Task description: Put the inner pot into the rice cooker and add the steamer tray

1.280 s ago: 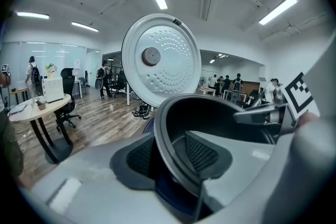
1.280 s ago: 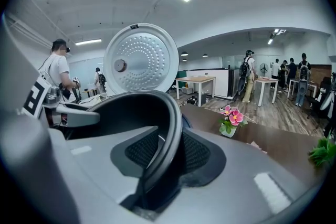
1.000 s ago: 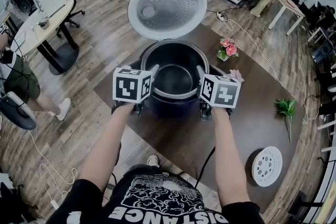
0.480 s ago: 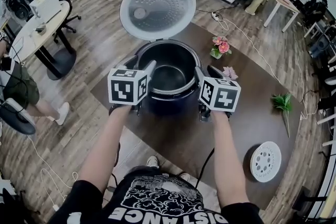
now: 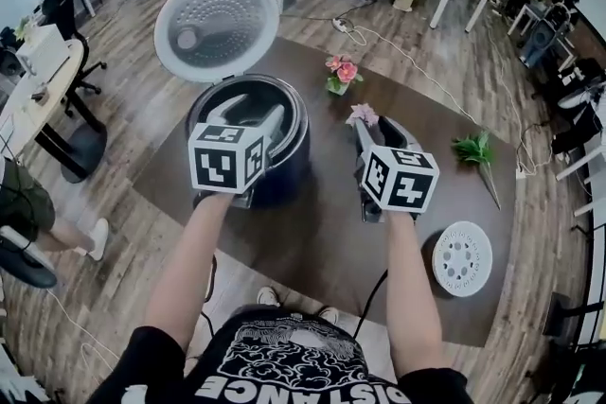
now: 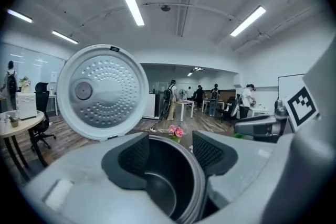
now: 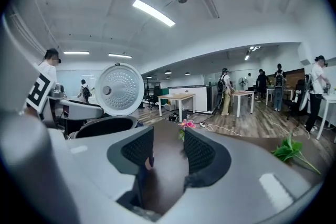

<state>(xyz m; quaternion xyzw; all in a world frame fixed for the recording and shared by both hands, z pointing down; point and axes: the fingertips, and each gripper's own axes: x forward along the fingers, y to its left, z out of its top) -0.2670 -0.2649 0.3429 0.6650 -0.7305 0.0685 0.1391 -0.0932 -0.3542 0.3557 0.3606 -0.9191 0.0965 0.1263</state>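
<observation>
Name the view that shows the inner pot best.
Left gripper view: it looks right into the inner pot, showing rim and inside. In the head view the left gripper covers part of it; the right gripper view shows only the rice cooker edge-on, at left.

Rice cooker (image 5: 289,164) stands on the dark brown tabletop (image 5: 312,241) toward its far left corner, lid (image 5: 216,26) raised open and inner pot (image 5: 241,99) seated inside.

Left gripper (image 5: 248,116) is held above the cooker's near rim, jaws apart.

Right gripper (image 5: 377,130) is held over bare tabletop just right of the cooker and clear of it. Its jaws are apart, having just been opening, with nothing between them.

Steamer tray (image 5: 462,257), white and perforated, lies flat near the near right corner, well apart from both grippers.

Pink flowers (image 5: 342,71) stand toward the far edge. A paler bloom (image 5: 362,114) lies just beyond the right gripper, and a green sprig (image 5: 472,149) lies near the right edge.
</observation>
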